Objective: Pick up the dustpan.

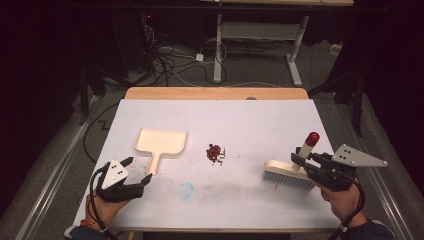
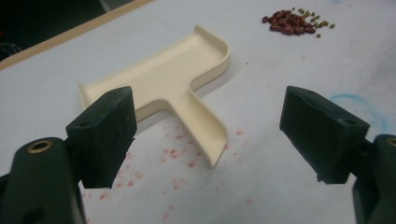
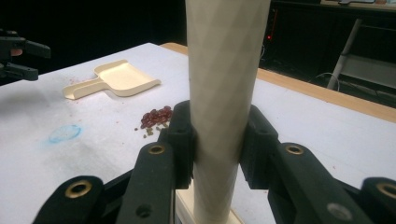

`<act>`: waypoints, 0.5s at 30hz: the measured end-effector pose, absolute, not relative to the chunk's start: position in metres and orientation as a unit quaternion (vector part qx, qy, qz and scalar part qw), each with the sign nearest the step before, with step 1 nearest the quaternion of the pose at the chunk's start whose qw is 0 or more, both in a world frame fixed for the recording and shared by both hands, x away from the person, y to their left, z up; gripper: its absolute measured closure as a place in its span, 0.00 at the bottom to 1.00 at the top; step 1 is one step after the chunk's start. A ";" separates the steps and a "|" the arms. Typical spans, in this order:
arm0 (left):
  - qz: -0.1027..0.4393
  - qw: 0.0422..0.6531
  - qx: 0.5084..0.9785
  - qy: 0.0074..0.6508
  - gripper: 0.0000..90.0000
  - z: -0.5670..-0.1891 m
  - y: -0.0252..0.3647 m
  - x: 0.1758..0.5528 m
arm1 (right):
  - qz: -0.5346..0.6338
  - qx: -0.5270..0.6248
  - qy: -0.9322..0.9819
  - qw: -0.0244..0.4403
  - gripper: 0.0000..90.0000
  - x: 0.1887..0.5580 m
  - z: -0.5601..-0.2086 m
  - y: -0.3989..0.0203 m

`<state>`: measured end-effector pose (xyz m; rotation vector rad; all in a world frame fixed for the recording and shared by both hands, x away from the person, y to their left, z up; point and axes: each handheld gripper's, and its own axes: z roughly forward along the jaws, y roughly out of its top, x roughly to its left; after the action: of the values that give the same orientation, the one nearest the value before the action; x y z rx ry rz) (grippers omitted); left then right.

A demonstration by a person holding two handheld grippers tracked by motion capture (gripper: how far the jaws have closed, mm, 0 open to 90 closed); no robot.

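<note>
We are setting up to sweep the beans [image 1: 215, 152] into the dustpan [image 1: 161, 143]. Our right claw [image 1: 300, 161] is clamped on the handle of the brush [image 1: 290, 173], jaws pressed against either side of the cream shaft in the right gripper view; the brush stands with its bristles on the worktop [image 1: 250, 120], well to the right of the beans. Our left claw [image 1: 137, 170] is spread wide and holds nothing. It sits just beside the end of the dustpan's handle, which in the left gripper view points into the gap between the jaws without touching them. The dustpan lies flat, to the left of the beans and apart from them. The beans form a small red heap mid-worktop, with a few paler ones at its edge.

We judge the step in hand to be the pickup of the dustpan, with the brush already secured. Next, the left claw should ease forward until the handle lies between the jaws, then close on it. Because the handle is thin and lies flat on the worktop, the jaws must come low to catch it.
</note>
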<state>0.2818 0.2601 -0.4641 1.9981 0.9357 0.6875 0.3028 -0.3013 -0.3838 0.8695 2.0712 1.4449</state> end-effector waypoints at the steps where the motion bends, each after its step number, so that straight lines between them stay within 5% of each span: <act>1: 0.270 0.403 0.791 0.373 0.21 -0.465 0.261 0.283 | 0.527 0.316 0.754 0.233 0.78 0.303 -0.384 -0.301; 15: 0.272 0.363 0.805 0.383 0.22 -0.468 0.257 0.291 | 0.529 0.316 0.752 0.235 0.78 0.304 -0.383 -0.298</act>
<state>0.2906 0.2569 -0.4681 2.0717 0.9864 0.6997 0.3035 -0.2979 -0.3834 0.8660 2.0641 1.4516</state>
